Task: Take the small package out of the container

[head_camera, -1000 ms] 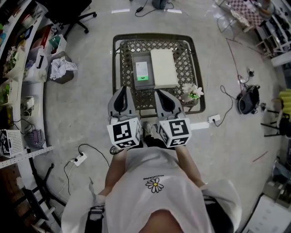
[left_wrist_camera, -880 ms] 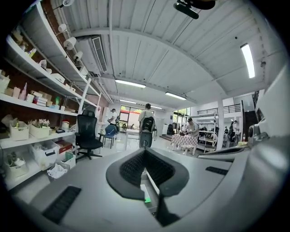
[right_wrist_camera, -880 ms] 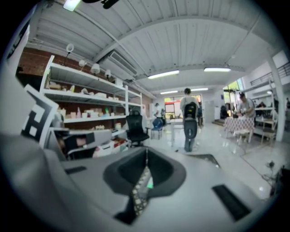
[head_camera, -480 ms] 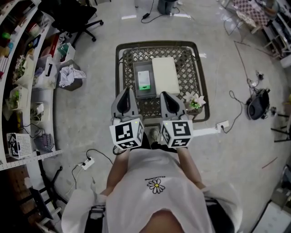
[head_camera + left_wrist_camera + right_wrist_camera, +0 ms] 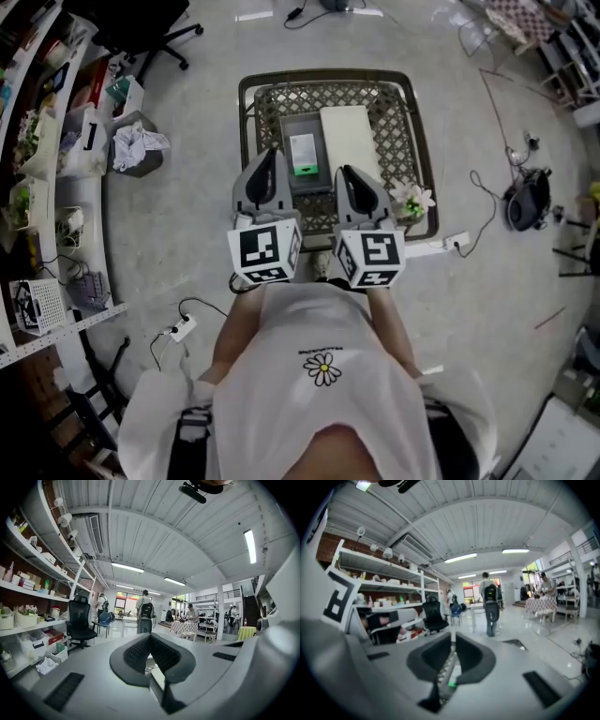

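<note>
Target small package (image 5: 303, 153): lies lengthwise in container (image 5: 306, 183) ahead, between closed, empty left hand-held gripper (image 5: 272, 156) (nearer) and right hand-held gripper (image 5: 345, 174).

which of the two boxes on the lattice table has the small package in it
The dark grey container, the left one: a small package with a green patch lies in it. The white box beside it shows only a plain top.
</note>
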Motion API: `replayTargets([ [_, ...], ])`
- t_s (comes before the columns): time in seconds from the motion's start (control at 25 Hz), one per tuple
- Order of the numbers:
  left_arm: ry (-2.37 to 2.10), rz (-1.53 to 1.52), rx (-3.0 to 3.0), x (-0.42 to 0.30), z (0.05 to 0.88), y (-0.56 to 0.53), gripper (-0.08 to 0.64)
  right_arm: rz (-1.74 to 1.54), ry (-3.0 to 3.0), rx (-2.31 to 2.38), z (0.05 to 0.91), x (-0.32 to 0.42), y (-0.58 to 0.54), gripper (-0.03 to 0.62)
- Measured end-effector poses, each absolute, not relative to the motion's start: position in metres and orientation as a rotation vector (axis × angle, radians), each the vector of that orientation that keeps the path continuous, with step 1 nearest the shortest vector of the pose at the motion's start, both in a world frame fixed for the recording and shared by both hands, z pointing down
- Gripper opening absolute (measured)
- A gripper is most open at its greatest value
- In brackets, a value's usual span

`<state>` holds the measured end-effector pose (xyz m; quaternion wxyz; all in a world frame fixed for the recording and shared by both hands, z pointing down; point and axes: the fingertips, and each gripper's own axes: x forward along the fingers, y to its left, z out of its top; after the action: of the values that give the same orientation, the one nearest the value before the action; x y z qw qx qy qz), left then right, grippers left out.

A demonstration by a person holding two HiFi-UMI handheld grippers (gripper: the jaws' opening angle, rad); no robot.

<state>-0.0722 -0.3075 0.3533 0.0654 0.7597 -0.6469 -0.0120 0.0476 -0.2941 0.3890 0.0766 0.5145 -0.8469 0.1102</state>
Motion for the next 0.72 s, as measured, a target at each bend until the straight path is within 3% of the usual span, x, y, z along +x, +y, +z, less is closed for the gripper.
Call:
replayTargets([
  [0.32, -1.945, -0.027, 2.277, -0.105, 0.363, -0.326, 0.021, 0.412, -2.465, 1.538, 0.412, 0.022, -0.32, 0.035],
  [0.52, -1.922, -0.01, 2.259, -0.118, 0.377, -0.339, 0.021, 0.524, -2.414, 1.473, 0.443, 0.002, -0.349, 0.213],
  [0.72, -1.899, 0.061, 2.234, -0.129, 0.403, -0.349, 0.021, 0.669, -2.316, 1.444, 0.494, -0.016, -0.38, 0.28],
])
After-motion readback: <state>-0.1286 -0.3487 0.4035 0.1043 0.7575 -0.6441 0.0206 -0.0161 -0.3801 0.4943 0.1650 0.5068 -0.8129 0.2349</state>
